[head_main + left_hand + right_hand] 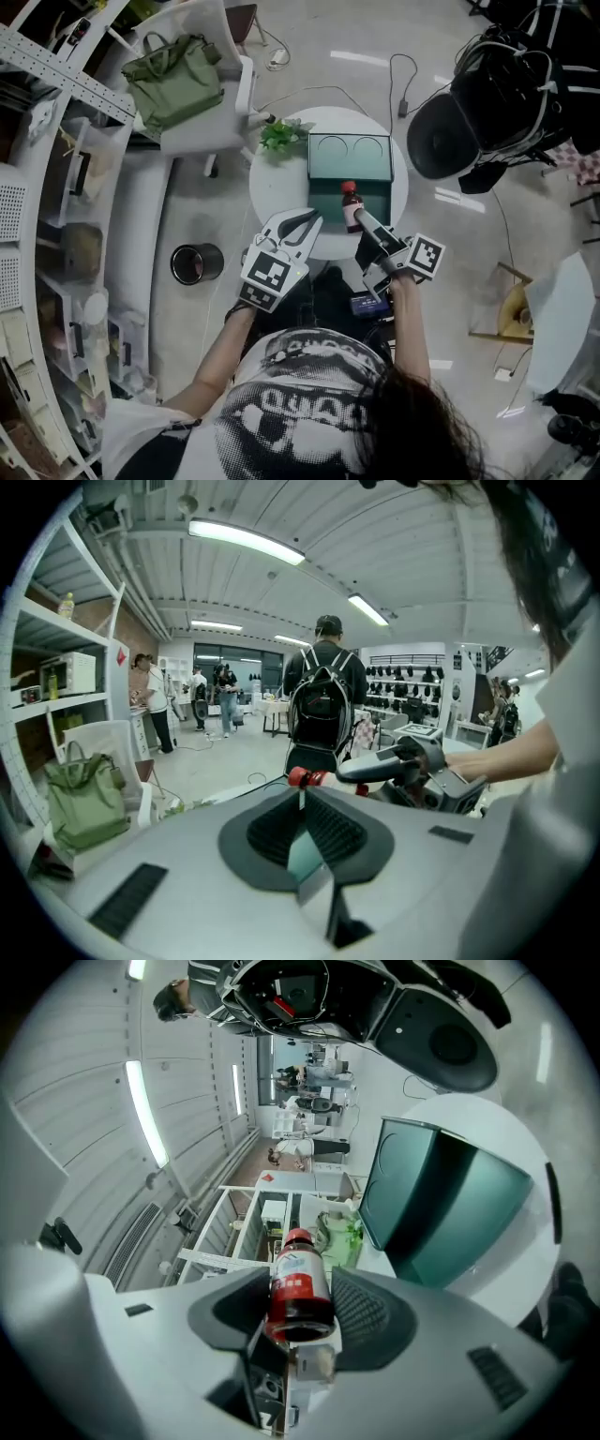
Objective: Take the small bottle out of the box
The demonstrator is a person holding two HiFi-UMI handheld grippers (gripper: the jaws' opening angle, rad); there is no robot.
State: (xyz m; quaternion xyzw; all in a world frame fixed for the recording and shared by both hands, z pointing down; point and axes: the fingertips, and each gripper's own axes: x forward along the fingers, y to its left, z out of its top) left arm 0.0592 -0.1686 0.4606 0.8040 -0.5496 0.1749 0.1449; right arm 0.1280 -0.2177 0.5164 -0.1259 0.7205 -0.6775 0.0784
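Red-capped small bottle (298, 1283), lengthwise in right hand-held gripper (302, 1299), cap pointing away

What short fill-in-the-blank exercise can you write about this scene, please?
1. The right gripper holds a small bottle with a ____ cap.
2. The green box stands on a round ____ table.
3. On the white chair lies a green ____.
Missing words: red; white; bag.
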